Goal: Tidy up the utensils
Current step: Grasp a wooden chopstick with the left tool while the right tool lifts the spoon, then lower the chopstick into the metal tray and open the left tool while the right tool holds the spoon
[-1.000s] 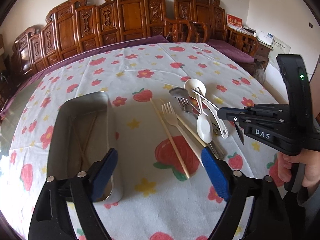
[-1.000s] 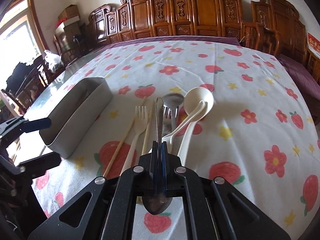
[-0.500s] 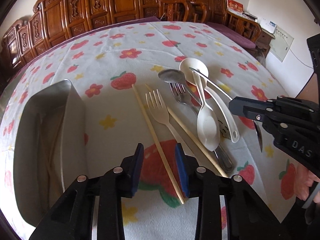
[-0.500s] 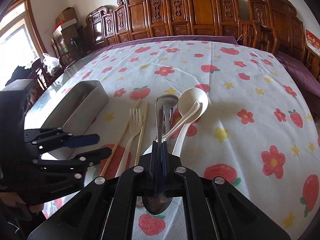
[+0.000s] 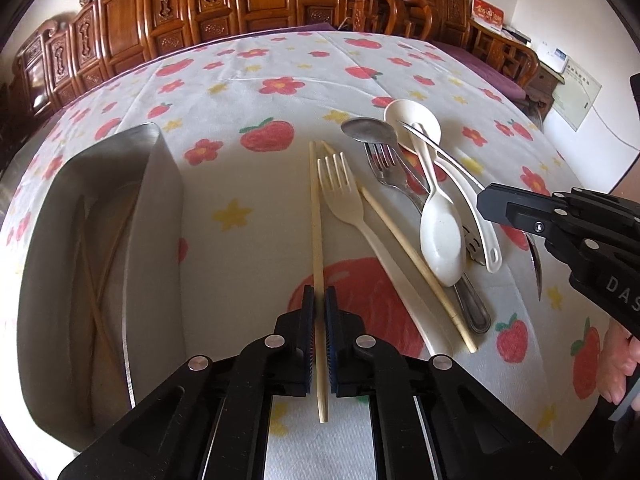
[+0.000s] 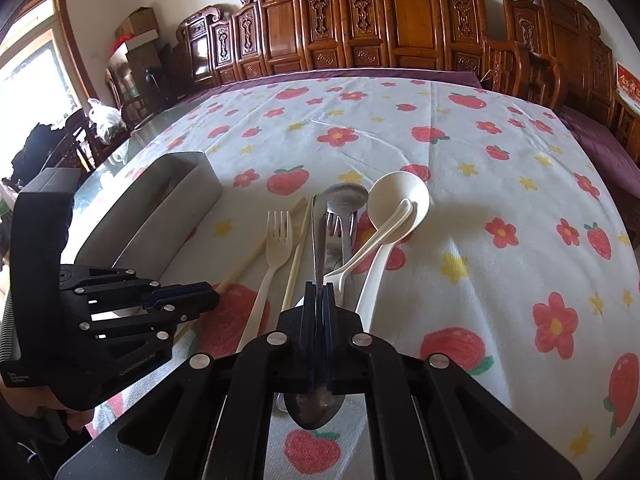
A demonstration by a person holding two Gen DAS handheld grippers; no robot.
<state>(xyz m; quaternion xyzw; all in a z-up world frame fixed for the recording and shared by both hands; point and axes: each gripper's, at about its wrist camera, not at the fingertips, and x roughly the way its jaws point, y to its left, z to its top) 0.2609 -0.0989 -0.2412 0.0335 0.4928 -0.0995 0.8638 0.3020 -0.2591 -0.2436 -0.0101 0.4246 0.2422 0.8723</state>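
Note:
My left gripper is shut on a pale chopstick that lies on the tablecloth; it also shows in the right wrist view. My right gripper is shut on a metal spoon, bowl toward the camera, held above the pile; it shows at the right of the left wrist view. On the cloth lie a second chopstick, a cream fork, a metal fork, a metal spoon, a cream spoon and a cream ladle. A metal tray at left holds two chopsticks.
The round table carries a white cloth with strawberries and flowers. Carved wooden chairs ring its far edge. A window and stacked boxes stand at the far left in the right wrist view.
My left gripper moved right from the tray to the chopstick, came down and shut on it. My right gripper kept its hold on the metal spoon and barely moved.

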